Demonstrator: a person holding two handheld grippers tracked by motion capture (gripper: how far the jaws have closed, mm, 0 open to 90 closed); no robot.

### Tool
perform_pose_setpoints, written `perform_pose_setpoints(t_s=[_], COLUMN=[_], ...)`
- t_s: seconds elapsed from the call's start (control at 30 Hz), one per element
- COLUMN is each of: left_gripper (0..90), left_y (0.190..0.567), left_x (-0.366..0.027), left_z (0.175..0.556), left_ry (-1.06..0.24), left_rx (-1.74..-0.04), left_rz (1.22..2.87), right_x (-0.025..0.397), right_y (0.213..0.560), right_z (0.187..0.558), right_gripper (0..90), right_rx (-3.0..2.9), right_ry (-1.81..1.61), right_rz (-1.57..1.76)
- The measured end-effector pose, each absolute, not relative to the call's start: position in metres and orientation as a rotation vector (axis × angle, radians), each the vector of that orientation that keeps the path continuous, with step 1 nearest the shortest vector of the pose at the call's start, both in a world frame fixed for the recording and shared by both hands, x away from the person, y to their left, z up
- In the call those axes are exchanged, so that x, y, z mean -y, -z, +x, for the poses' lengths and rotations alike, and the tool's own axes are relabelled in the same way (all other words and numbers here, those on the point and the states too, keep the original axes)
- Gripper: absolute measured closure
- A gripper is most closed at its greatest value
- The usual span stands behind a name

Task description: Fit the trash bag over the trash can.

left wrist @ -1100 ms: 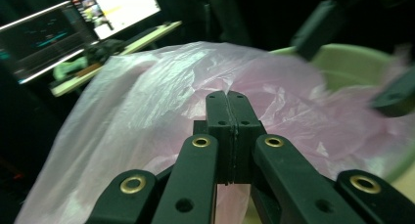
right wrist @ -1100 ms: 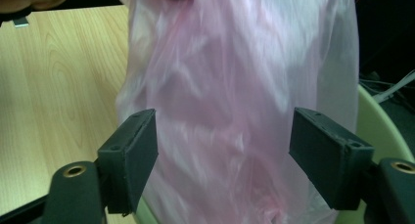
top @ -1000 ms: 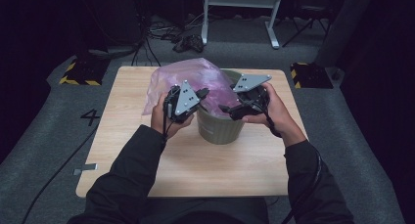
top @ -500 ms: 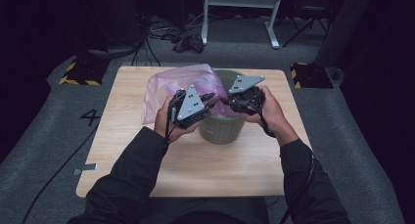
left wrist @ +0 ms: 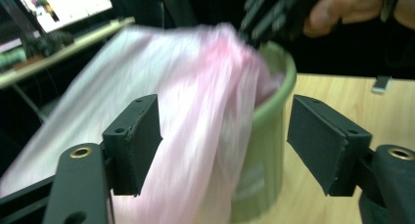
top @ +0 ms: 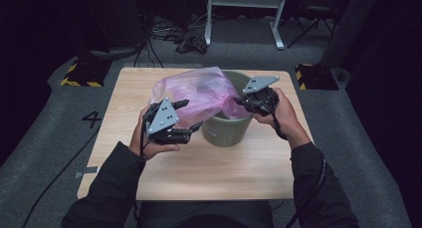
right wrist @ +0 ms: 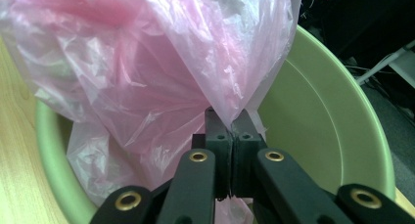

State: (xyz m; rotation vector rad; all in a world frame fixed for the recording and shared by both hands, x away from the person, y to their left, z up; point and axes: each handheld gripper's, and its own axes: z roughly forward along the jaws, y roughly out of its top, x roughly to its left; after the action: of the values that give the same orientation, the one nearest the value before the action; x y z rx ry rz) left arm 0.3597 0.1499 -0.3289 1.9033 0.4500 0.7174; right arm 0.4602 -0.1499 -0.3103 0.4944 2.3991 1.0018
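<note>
A pale green bin (top: 226,131) stands on the wooden table (top: 209,173), with a thin pink plastic bag (top: 196,91) partly inside it and billowing up and to the left over its rim. My right gripper (top: 240,102) is at the bin's right rim, shut on a fold of the pink bag (right wrist: 161,82) just above the green bin (right wrist: 342,116); the pinch shows at the right gripper (right wrist: 230,123). My left gripper (top: 189,117) is held open at the bin's near left. In its own view the left gripper (left wrist: 225,141) is spread wide, with the pink bag (left wrist: 195,116) and bin (left wrist: 266,145) just beyond the jaws.
Bare wood (top: 119,103) lies left of the bin and along the near edge. Beyond the table are floor cables (top: 189,41), a white frame's legs (top: 244,9) and yellow-black striped floor blocks (top: 82,73). The other hand's gripper (left wrist: 274,13) shows past the bin.
My left gripper has drawn back toward the near left, away from the bin's rim. The bag now puffs out further left. The right gripper has shifted slightly right, keeping its hold.
</note>
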Motion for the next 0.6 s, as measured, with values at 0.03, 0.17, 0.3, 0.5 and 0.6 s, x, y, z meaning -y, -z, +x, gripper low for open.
perform_pose_setpoints(t_s=[0.03,0.17,0.3,0.5,0.6], left_gripper=[24.9,23.8,25.0,28.7,24.2], left_y=[0.333,0.348,0.359,0.371,0.378], left_x=[-0.152,-0.162,-0.172,-0.182,-0.187], left_z=[0.359,0.360,0.361,0.360,0.360], left_ry=[-0.726,-0.701,-0.660,-0.605,-0.601], left_rx=[-0.463,-0.503,-0.537,-0.569,-0.606], left_rz=[1.908,1.901,1.887,1.885,1.874], right_x=[0.152,0.159,0.167,0.182,0.186], right_y=[0.310,0.311,0.313,0.316,0.317], right_z=[0.461,0.465,0.470,0.480,0.484], right_gripper=[89.1,89.5,89.5,88.9,89.0], right_rx=[-2.401,-2.402,-2.397,-2.391,-2.386], right_ry=[-1.001,-0.980,-0.967,-0.947,-0.941], right_rz=[0.496,0.508,0.547,0.613,0.641])
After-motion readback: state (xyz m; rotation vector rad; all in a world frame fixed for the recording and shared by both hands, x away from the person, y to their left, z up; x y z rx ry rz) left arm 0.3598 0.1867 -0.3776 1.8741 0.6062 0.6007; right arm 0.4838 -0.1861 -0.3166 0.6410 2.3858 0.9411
